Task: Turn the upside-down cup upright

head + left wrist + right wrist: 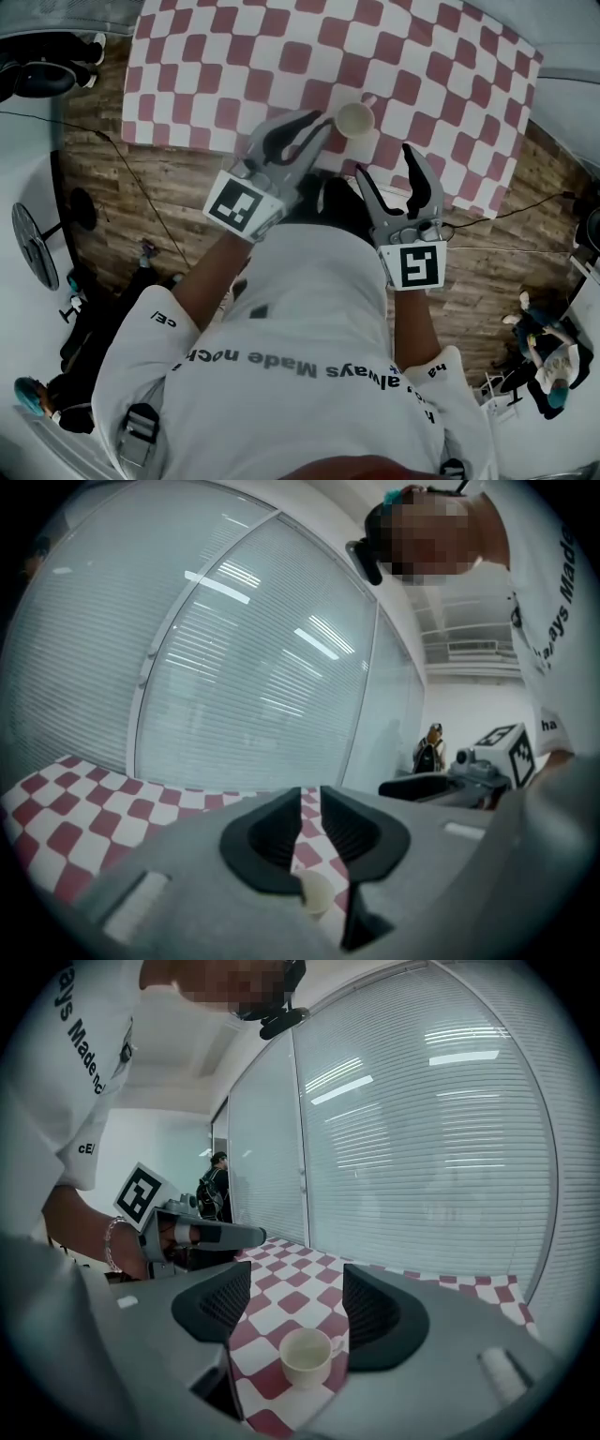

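A cream cup (pixel 356 119) stands upright, mouth up, on the red-and-white checked tablecloth (pixel 225 66) near the table's front edge, its handle pointing away from me. My left gripper (pixel 322 122) is shut with nothing in it, its tips just left of the cup. My right gripper (pixel 386 161) is open and holds nothing, a little nearer to me than the cup. In the right gripper view the cup (pixel 306 1356) shows ahead of the open right gripper (pixel 295 1283), apart from its pads. In the left gripper view the cup (pixel 316 892) peeks out below the shut left gripper (pixel 310 799).
The table's front edge (pixel 281 159) runs just ahead of both grippers, with wooden floor (pixel 141 197) below it. A glass wall with blinds (pixel 422 1147) stands behind the table. A fan (pixel 33 244) and cables lie at the left. People stand at the room's edges (pixel 548 352).
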Tool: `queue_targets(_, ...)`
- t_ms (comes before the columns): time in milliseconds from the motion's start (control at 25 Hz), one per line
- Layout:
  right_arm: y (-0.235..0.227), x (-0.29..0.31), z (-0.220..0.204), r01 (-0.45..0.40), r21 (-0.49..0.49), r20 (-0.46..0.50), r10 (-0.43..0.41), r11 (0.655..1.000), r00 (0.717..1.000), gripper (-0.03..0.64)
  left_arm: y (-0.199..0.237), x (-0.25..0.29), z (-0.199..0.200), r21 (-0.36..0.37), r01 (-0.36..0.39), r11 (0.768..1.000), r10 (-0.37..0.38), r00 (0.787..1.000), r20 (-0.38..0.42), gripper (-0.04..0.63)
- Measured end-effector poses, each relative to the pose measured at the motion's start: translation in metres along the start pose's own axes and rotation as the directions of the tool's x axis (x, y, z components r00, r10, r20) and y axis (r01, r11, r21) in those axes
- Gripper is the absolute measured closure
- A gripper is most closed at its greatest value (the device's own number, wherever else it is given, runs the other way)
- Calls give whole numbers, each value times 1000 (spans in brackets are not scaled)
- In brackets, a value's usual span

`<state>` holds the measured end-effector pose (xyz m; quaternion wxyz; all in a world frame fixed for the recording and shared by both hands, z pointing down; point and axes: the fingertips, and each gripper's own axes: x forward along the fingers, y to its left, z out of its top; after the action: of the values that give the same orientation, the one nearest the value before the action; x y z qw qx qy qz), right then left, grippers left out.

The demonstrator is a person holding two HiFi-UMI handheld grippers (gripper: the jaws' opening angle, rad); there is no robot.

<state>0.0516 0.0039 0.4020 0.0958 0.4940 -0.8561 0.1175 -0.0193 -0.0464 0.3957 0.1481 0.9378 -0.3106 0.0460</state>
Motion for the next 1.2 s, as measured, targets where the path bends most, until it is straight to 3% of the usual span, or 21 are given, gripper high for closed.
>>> queue_targets(360,-9,31,-57,0,46,-35,1,999,999,262,13,13,-44,-30,5,1000,-6,1000,-24,529)
queue_targets(1200,-28,95,-172,-1,15,-81,3,1000,997,173,49,42,-149,-51,-13,999,8,995,-98,529)
